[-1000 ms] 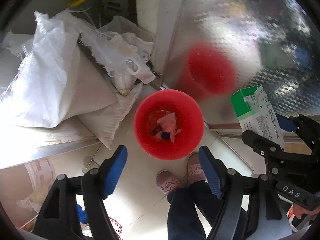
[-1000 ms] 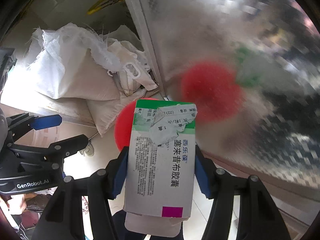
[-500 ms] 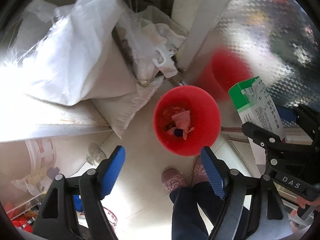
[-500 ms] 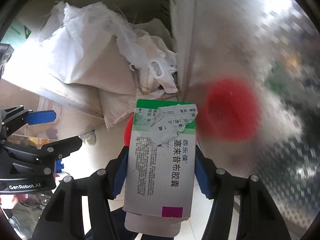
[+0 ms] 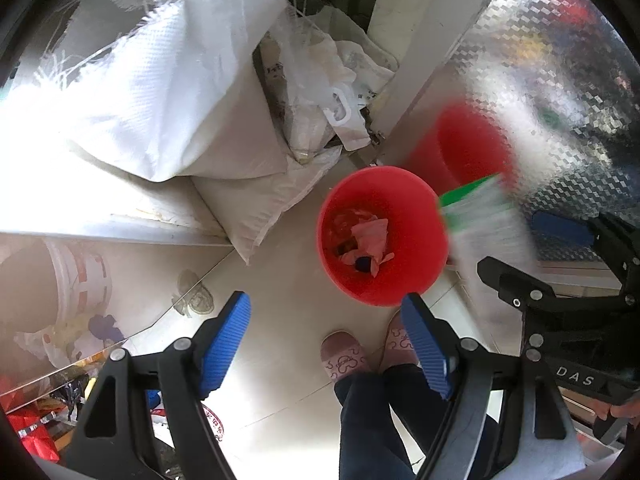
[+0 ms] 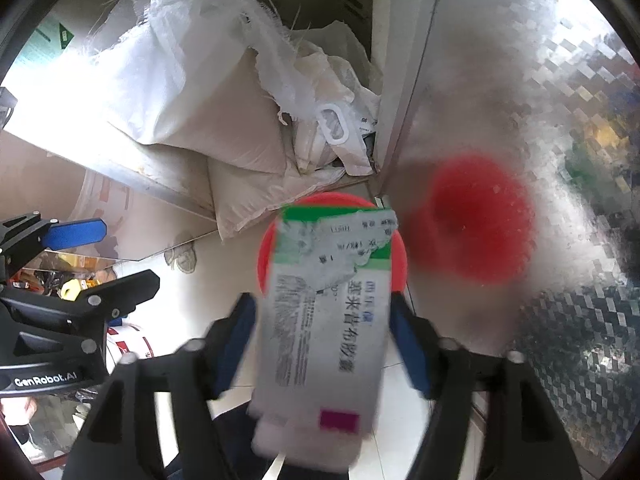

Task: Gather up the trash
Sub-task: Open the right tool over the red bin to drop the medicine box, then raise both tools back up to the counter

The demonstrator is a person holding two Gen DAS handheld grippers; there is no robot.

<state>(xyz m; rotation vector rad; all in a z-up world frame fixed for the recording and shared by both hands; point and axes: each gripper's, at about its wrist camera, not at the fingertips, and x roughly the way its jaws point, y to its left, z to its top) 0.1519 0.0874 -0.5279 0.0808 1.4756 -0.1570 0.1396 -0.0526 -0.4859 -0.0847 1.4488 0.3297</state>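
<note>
Right claw (image 6: 320, 320): holding the medicine box (image 6: 328, 312) between its blue pads, though the box looks blurred and a gap is showing on each side, so whether the pads are pressing it cannot be told.
Medicine box: white card with a green top band, torn label and a magenta square near its lower end, standing upright in the claw, hanging above the red bin (image 6: 266, 252); in the left view it is sitting just right of the bin rim (image 5: 480, 216).
Left claw (image 5: 326, 344): spread wide, gripping nothing, pointing down at the floor.
Red bin (image 5: 416, 216): standing on the pale tiled floor (image 5: 280, 280), holding crumpled pink paper (image 5: 372, 236) and a dark scrap.
Feet: pink slippers (image 5: 344, 356) planted just below the bin, dark trousers above them.
Sacks: white woven sacks (image 5: 180, 92) lying piled to the left, one leaning beside the bin.
Panel: patterned metal panel (image 6: 540, 120) rising to the right, showing a red reflection of the bin.
</note>
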